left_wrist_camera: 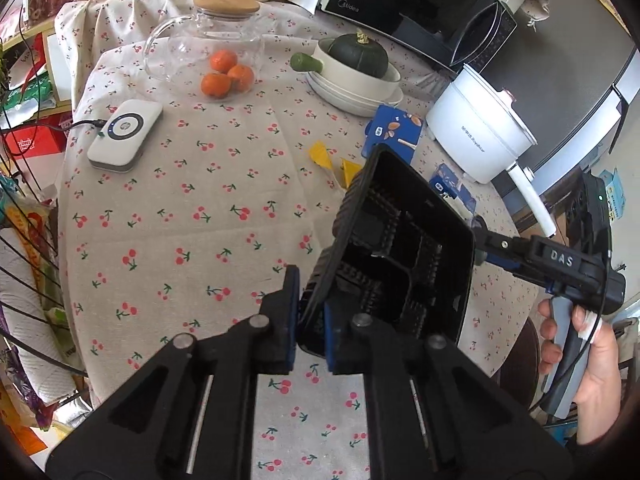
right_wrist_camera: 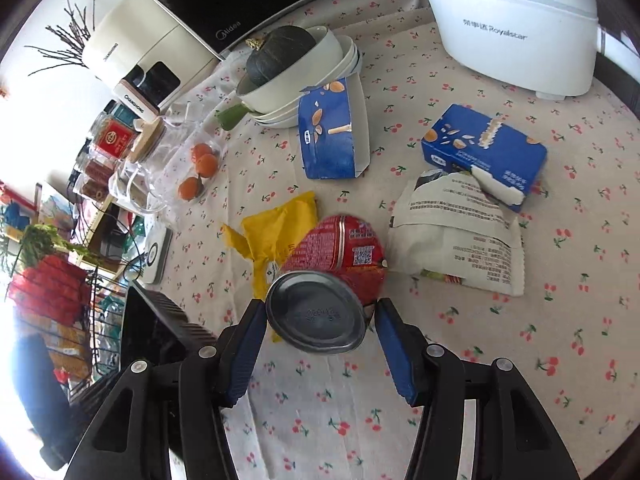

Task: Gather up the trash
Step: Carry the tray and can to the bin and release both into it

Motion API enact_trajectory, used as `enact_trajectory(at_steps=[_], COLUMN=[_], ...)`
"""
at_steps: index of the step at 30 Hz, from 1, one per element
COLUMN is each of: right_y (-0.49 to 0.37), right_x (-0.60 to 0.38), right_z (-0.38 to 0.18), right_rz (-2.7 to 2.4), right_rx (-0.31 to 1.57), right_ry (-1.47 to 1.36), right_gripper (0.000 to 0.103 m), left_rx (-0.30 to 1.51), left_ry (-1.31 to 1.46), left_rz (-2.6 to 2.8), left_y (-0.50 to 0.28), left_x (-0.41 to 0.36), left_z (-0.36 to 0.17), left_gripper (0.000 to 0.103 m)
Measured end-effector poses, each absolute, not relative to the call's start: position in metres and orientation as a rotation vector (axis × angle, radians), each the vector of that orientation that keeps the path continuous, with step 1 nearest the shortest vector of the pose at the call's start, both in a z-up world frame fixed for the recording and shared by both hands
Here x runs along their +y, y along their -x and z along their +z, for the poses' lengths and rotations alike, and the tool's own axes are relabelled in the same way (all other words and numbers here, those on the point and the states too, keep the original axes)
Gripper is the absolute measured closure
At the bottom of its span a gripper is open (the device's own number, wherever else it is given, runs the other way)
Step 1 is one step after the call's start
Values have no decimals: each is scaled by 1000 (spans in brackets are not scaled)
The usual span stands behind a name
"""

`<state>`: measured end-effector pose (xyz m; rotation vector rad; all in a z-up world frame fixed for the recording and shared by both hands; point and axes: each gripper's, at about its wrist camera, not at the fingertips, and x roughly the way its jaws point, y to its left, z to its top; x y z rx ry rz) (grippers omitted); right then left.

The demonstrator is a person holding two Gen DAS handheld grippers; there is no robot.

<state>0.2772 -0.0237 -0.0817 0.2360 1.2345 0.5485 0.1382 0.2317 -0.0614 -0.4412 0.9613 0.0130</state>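
On the table, crushed red can (right_wrist_camera: 340, 264) between spread right fingers (right_wrist_camera: 390, 344), not yet gripped (thin, light, slippery; best pinched across dented sides). Left fingers (left_wrist_camera: 290, 320) clenched on black bin (left_wrist_camera: 404, 256) rim.

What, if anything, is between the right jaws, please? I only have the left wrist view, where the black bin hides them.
Observer: A crushed red can sits between the jaws of the right gripper, base toward the camera. I cannot tell whether it is clamped.
Operator: What trash lies beyond it?
Observer: A torn white wrapper lies right of the can.
Operator: Anything else?
Observer: A blue box lies behind that wrapper, its ripped end over the wrapper's top edge.
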Motion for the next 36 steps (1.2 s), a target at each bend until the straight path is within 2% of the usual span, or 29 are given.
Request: enact_trajectory(at_steps=[15,36], right_y=[-195,-126], right_x=[-151,-341], right_z=[-38,-44], right_rz=[442,233], right_rx=[1190,1167], right_ry=[-198,-383], right_gripper=[47,47], left_rx=[972,1045], left_ry=[361,70], left_rz=[-82,-401], left_y=[-133,-146], left_x=[164,-51], left_z=[-47,-64], left_gripper=[91,91])
